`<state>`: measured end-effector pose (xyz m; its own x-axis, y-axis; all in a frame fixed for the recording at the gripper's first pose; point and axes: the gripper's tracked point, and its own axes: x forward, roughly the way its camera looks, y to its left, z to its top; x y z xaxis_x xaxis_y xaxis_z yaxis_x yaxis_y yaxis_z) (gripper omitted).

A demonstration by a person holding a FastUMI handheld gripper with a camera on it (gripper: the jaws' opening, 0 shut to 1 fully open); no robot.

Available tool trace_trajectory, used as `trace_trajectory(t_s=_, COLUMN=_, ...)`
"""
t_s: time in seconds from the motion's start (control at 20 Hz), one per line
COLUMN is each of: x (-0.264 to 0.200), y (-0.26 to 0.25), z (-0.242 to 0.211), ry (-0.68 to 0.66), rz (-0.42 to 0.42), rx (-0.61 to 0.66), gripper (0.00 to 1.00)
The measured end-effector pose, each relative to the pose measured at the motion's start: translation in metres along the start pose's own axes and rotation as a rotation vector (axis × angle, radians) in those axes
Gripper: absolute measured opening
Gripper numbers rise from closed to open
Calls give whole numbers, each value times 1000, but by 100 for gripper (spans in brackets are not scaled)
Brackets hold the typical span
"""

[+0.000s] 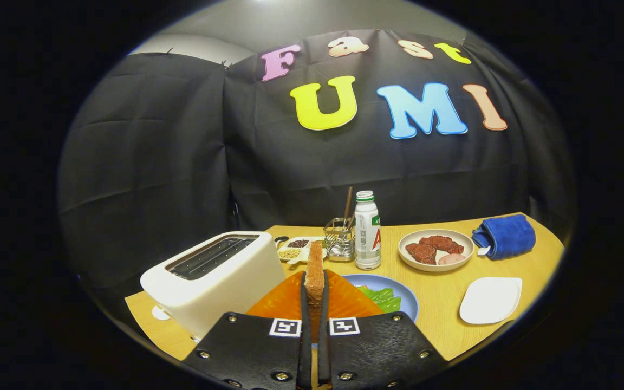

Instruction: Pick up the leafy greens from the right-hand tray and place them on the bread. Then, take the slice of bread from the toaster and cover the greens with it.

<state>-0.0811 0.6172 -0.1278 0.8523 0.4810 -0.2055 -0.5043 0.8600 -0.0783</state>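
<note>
black cloth backs a yellow table [442, 303] that runs across the lower frame. at bottom centre the claw [315, 303] is clenched on a bread slice [315, 271], which stands on edge between both fingers, clear of the white toaster [214, 276] at lower left. just ahead, low and right of centre, the greens [383, 297] lie on a blue plate [398, 287]; the bread beneath them is hidden. an orange sheet [285, 300] lies under the claw. judged from this, the covering step is in hand: the slice should be tipped flat, squared over the greens, lowered till it rests, then let go without dragging. counted: one toaster, one slice in the claw, one blue plate, one bottle [367, 230], one meat plate [435, 249], one empty white dish [491, 299], one blue towel [504, 236], one small rack [339, 239].
</note>
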Motion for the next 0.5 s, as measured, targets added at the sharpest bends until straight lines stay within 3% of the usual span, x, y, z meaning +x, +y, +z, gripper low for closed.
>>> trace_trajectory(t_s=0.5, x=16, y=2, z=-13, ry=1, rz=34, rx=40, gripper=5)
